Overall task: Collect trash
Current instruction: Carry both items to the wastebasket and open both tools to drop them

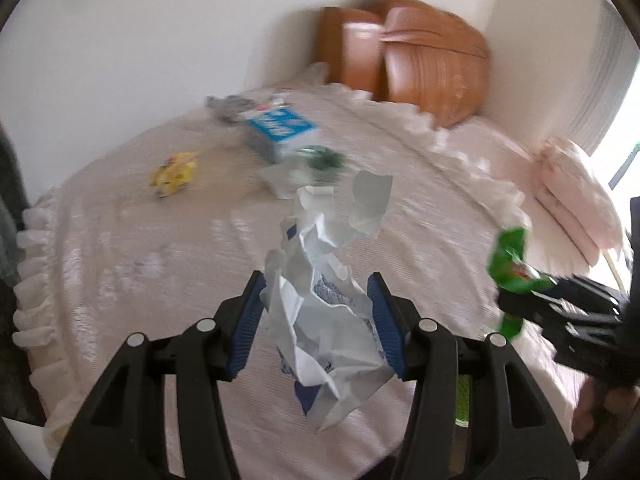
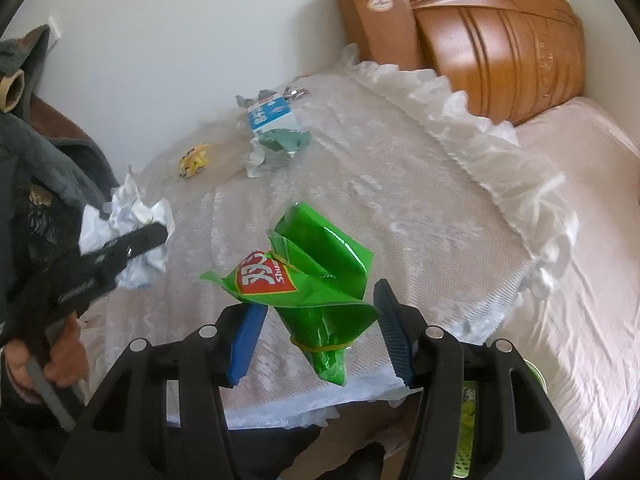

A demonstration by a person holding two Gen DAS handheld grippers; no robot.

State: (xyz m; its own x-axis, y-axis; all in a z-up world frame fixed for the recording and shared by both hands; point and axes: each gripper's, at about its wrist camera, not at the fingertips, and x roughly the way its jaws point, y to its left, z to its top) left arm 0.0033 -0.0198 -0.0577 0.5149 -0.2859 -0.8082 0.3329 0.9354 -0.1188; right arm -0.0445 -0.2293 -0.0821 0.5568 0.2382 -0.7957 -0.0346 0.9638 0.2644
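In the left wrist view my left gripper is shut on a crumpled white paper bag with blue print, held up above the bedspread. My right gripper is shut on a green snack bag tied with a rubber band, which hangs over the bed's near edge. Each gripper shows in the other's view: the right one with the green bag at the right, the left one with the white paper at the left. A hand holds the left gripper.
On the far side of the bed lie a blue-and-white carton, a yellow wrapper and crumpled green-and-white trash. A wooden headboard stands behind. Dark clothing hangs at the left. A green basket sits below the bed edge.
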